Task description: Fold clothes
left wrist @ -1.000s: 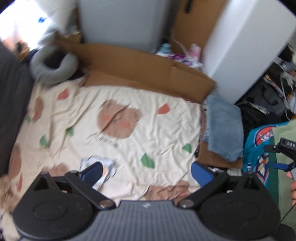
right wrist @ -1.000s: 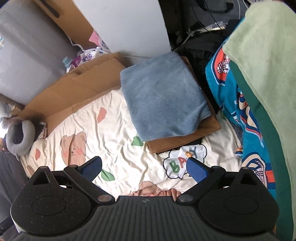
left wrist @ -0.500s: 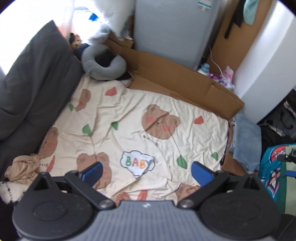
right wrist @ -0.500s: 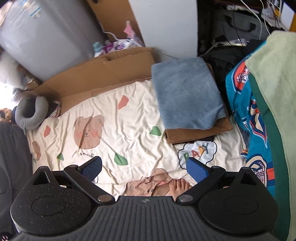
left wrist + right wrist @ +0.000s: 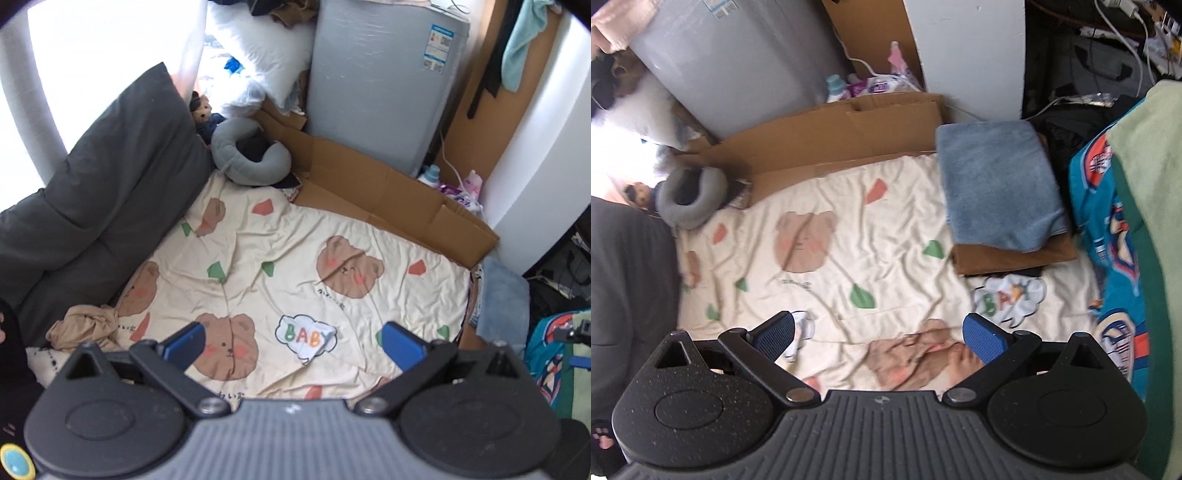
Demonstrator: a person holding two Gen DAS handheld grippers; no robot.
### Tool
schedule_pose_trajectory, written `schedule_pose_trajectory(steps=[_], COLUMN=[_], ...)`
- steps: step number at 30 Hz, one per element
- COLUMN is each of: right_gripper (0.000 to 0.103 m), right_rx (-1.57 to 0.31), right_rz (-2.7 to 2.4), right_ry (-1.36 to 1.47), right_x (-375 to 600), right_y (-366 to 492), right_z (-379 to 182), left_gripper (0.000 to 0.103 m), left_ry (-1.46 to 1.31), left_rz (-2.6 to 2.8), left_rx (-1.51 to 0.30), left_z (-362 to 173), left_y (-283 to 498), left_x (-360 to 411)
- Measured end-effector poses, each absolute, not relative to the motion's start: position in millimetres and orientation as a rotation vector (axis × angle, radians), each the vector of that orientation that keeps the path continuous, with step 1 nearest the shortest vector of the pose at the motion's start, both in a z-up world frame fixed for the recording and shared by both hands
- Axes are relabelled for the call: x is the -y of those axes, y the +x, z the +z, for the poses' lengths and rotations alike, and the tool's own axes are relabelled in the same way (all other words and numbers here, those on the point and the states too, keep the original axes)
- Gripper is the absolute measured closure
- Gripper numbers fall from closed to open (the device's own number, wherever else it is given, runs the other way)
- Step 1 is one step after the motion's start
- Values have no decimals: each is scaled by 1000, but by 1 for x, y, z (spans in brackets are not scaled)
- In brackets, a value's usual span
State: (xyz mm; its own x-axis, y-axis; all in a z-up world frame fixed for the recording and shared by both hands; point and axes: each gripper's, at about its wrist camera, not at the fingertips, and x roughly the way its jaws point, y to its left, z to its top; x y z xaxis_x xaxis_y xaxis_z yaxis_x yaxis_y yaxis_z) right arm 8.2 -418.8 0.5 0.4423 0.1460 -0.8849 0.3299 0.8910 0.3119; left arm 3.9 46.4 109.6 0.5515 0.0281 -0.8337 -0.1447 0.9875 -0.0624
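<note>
The clothes you have to fold sit at the edges of the bed: a crumpled beige garment lies bunched at the near left corner of the cream bear-print sheet, against the dark grey cushion, and a folded blue-grey garment rests on a folded brown one at the sheet's right edge, its far end just beside the flattened cardboard. Your left hand-held gripper hangs above the sheet with its blue pads spread wide and nothing between them; below the gap you see a brown bear print and the "BABY" cloud print. Your right hand-held gripper is likewise wide open and empty, above the near part of the sheet, with a blurred bear print and what looks like a bare foot beneath its right finger. To the right of the bed hangs a teal cartoon-print fabric with a pale green and dark green cloth over it. At the head of the bed a grey neck pillow lies beside the cardboard, a small plush toy behind it, and a grey appliance with a label stands behind the cardboard, white pillows to its left. Bottles and packets sit between the appliance and a white panel.
</note>
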Motion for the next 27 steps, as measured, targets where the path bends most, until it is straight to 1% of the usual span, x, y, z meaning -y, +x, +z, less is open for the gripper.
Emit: schedule_pose_trajectory(steps=[6,9,27], right_gripper=[2,2,2], right_rx=[-1095,-1087,-1104], right_rz=[-83,-64,94], right_ry=[426,417,195], right_x=[409,403,333], right_y=[-11,-18,-35], right_z=[14,17,5], left_gripper=[1,1,1], left_ry=[-175,-181,-113], left_rz=[142,131,142], left_rx=[-946,-963,-975], left_z=[91,77,32], left_y=[-15,-18,-28], left_x=[-41,-30,12])
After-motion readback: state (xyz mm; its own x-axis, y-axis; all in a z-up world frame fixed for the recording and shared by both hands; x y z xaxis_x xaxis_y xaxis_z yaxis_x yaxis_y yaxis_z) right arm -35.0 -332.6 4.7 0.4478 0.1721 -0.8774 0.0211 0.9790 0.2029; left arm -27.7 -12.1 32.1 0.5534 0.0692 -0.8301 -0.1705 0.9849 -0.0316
